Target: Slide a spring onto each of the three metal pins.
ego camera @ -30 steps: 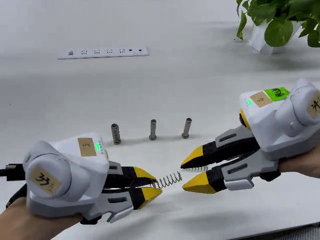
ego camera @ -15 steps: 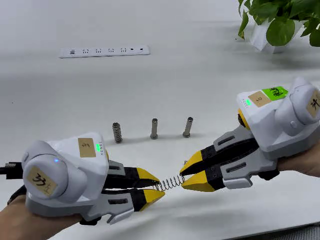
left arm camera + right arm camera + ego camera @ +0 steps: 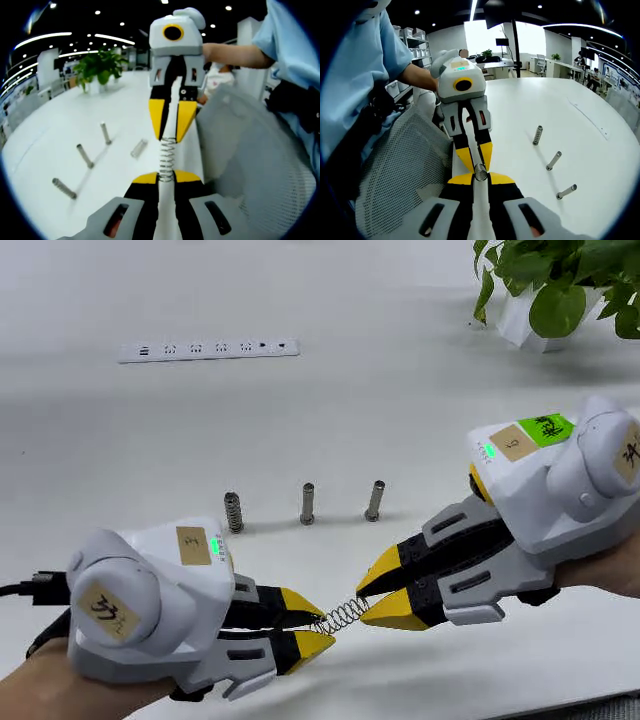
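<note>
Two grippers share one spring [image 3: 342,615], strung between their tips: left gripper [image 3: 326,627] jaws pinched on one end, right gripper [image 3: 363,605] jaws pinched on the other. Bare middle pin [image 3: 307,503] stands well beyond both tips. Advice: release one side gently, leaving the bore unblocked.

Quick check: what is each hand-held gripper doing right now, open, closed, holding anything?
Left hand-held gripper: closed on one end of the small coiled metal spring.
Right hand-held gripper: closed on the spring's other end.
</note>
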Action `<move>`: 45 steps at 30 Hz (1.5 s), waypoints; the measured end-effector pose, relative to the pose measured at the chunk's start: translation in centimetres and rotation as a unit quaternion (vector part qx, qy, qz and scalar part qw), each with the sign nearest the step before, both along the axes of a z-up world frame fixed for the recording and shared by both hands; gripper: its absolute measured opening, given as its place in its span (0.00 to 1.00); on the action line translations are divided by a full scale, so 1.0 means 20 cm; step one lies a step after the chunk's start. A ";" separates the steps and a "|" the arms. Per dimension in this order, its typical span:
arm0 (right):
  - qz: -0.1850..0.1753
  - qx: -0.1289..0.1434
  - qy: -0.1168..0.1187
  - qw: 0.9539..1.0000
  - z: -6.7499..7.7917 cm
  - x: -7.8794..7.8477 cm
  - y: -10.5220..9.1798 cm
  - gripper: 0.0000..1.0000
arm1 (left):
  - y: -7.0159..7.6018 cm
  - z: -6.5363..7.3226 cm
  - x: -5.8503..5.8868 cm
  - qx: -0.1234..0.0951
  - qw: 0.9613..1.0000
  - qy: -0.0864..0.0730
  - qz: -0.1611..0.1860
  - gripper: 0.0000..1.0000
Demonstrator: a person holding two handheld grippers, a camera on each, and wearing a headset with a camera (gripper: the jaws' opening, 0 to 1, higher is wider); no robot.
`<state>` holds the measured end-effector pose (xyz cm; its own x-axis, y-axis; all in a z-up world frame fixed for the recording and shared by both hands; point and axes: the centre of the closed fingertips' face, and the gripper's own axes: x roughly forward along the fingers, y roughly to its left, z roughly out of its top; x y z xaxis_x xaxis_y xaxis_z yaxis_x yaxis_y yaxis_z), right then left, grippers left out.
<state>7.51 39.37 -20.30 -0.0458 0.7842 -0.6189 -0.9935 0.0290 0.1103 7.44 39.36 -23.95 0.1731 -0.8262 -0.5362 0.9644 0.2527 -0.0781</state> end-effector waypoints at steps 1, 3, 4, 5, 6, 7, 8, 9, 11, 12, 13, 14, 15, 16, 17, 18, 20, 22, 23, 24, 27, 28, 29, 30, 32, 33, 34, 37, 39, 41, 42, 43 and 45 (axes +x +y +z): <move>0.002 -0.001 -0.003 1.000 0.00 0.00 0.00 0.12 | 0.00 0.00 0.00 0.000 1.000 0.001 0.000 0.10; 0.009 -0.007 -0.010 1.000 0.01 0.00 0.01 0.12 | -0.01 0.00 -0.01 0.000 1.000 0.003 -0.001 0.10; 0.012 -0.009 -0.013 1.000 0.01 0.00 0.01 0.12 | -0.02 0.00 -0.01 0.000 1.000 0.006 -0.001 0.10; 0.014 -0.010 -0.015 1.000 0.02 0.00 0.01 0.12 | -0.02 -0.01 -0.01 -0.001 1.000 0.006 -0.002 0.10; 0.016 -0.012 -0.017 1.000 0.02 0.00 0.01 0.12 | -0.03 -0.01 -0.01 0.000 1.000 0.006 -0.002 0.10; 0.018 -0.014 -0.018 1.000 0.02 0.00 0.01 0.12 | -0.03 -0.01 -0.01 0.000 1.000 0.006 -0.002 0.10; 0.020 -0.016 -0.020 0.999 0.01 0.00 0.01 0.12 | -0.03 -0.01 -0.01 0.000 1.000 0.007 -0.003 0.10; 0.021 -0.017 -0.021 0.999 0.01 0.00 0.01 0.12 | -0.03 -0.01 -0.01 0.000 1.000 0.007 -0.003 0.10; 0.022 -0.020 -0.022 0.999 0.01 0.00 0.00 0.12 | -0.03 -0.01 -0.01 -0.001 1.000 0.009 -0.002 0.10; 0.023 -0.021 -0.023 0.999 0.01 0.00 0.00 0.12 | -0.03 -0.01 -0.01 -0.001 1.000 0.009 -0.002 0.10; 0.025 -0.023 -0.024 0.999 0.01 0.00 0.00 0.12 | -0.03 -0.01 -0.01 -0.002 1.000 0.010 -0.003 0.10; 0.026 -0.024 -0.025 0.999 0.01 0.00 0.00 0.12 | -0.03 -0.01 -0.01 -0.002 1.000 0.010 -0.003 0.09; 0.027 -0.026 -0.026 0.999 0.01 0.00 0.00 0.12 | -0.03 -0.01 -0.01 -0.001 1.000 0.010 -0.004 0.09; 0.028 -0.027 -0.027 0.999 0.01 0.00 0.01 0.12 | -0.03 -0.01 -0.01 -0.001 1.000 0.010 -0.004 0.09; 0.029 -0.029 -0.027 0.999 0.01 -0.01 0.01 0.12 | -0.03 -0.01 -0.02 -0.001 1.000 0.011 -0.005 0.09; 0.031 -0.031 -0.028 0.999 0.01 -0.01 0.01 0.12 | -0.03 -0.01 -0.02 -0.001 1.000 0.011 -0.005 0.09; 0.035 -0.037 -0.031 0.998 0.01 -0.01 0.01 0.12 | -0.03 -0.01 -0.02 0.000 1.000 0.013 -0.005 0.09; 0.039 -0.039 -0.034 0.998 0.01 -0.01 0.01 0.12 | -0.03 -0.02 -0.02 -0.001 1.000 0.012 -0.005 0.09; 0.040 -0.040 -0.034 0.998 0.01 -0.01 0.01 0.12 | -0.04 -0.02 -0.02 -0.001 1.000 0.013 -0.005 0.09; 0.041 -0.042 -0.033 0.998 0.00 -0.01 0.01 0.12 | -0.03 -0.02 -0.02 -0.001 1.000 0.013 -0.005 0.09; 0.041 -0.043 -0.033 0.998 0.00 -0.01 0.01 0.12 | -0.03 -0.02 -0.02 -0.001 1.000 0.012 -0.004 0.09; 0.042 -0.043 -0.033 0.998 0.00 -0.02 0.01 0.12 | -0.03 -0.02 -0.02 -0.002 1.000 0.012 -0.003 0.09; 0.042 -0.043 -0.033 0.998 0.00 -0.02 0.01 0.12 | -0.03 -0.02 -0.03 -0.002 1.000 0.012 -0.003 0.09; 0.042 -0.044 -0.033 0.998 0.00 -0.02 0.01 0.12 | -0.03 -0.02 -0.03 -0.003 1.000 0.012 -0.002 0.09; 0.043 -0.045 -0.033 0.997 0.00 -0.02 0.01 0.12 | -0.03 -0.02 -0.03 -0.003 1.000 0.011 -0.002 0.09; 0.043 -0.045 -0.033 0.998 0.00 -0.02 0.01 0.12 | -0.03 -0.02 -0.03 -0.004 1.000 0.011 -0.001 0.09; 0.044 -0.045 -0.033 0.998 0.00 -0.02 0.01 0.12 | -0.02 -0.02 -0.03 -0.005 1.000 0.011 -0.001 0.09; 0.042 -0.046 -0.032 0.998 0.01 -0.02 0.01 0.13 | -0.02 -0.01 -0.03 -0.007 1.000 0.009 -0.001 0.09; 0.040 -0.049 -0.029 0.998 0.01 -0.02 0.01 0.19 | -0.02 -0.01 -0.03 -0.007 1.000 0.009 -0.001 0.09; 0.047 -0.053 -0.032 0.997 0.01 -0.02 0.01 0.19 | -0.03 -0.01 -0.03 -0.007 1.000 0.009 -0.002 0.09; 0.050 -0.055 -0.034 0.997 0.01 -0.02 0.02 0.19 | -0.03 -0.01 -0.03 -0.008 1.000 0.008 -0.002 0.09; 0.052 -0.056 -0.033 0.996 0.01 -0.03 0.02 0.19 | -0.03 -0.01 -0.03 -0.009 1.000 0.008 -0.002 0.09; 0.060 -0.061 -0.030 0.996 0.00 -0.03 0.02 0.19 | -0.03 -0.01 -0.03 -0.011 1.000 0.006 -0.002 0.09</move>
<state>6.87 39.79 -20.22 -0.0951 0.6937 -0.7139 -0.9952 -0.0815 0.0534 6.90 38.66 -24.07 0.1634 -0.8380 -0.5207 0.9641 0.2475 -0.0957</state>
